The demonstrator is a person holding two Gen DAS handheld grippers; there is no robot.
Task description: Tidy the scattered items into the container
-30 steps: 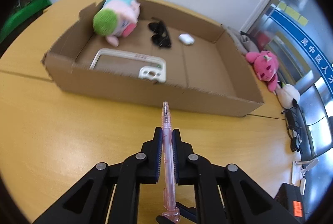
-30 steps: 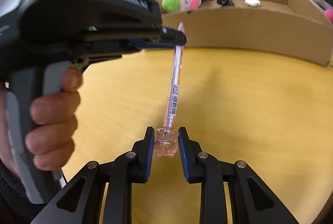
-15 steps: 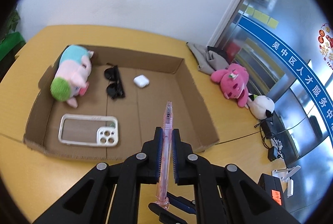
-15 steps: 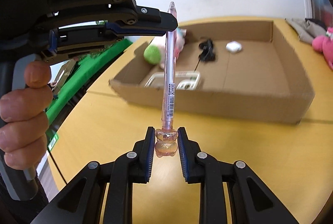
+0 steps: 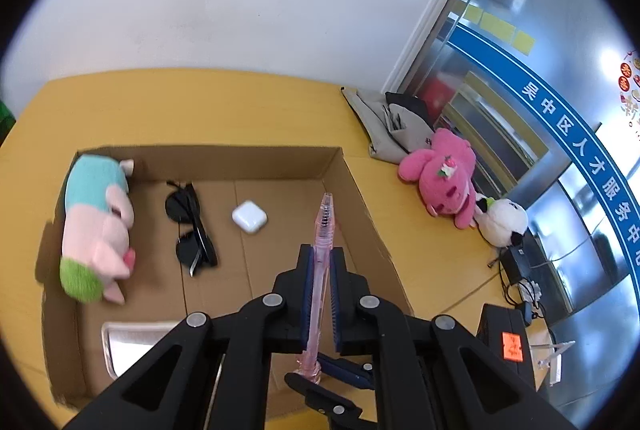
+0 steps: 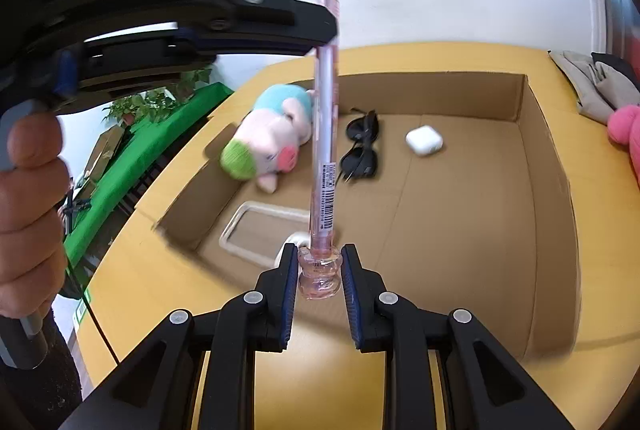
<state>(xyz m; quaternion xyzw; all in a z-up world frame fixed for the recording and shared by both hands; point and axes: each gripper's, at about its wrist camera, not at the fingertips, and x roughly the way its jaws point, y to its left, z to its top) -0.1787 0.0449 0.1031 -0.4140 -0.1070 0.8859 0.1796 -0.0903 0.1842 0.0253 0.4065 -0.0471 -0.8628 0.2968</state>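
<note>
Above the box (image 5: 360, 198), both tools clamp the pink pen (image 5: 322, 230).

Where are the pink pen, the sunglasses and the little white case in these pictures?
pen (image 6: 326, 166): right wrist view, on the barrel by the barcode label.
sunglasses (image 5: 188, 226): left wrist view, on the frame between the two dark lenses.
white case (image 5: 249, 216): left wrist view, on the middle of its lid.
</note>
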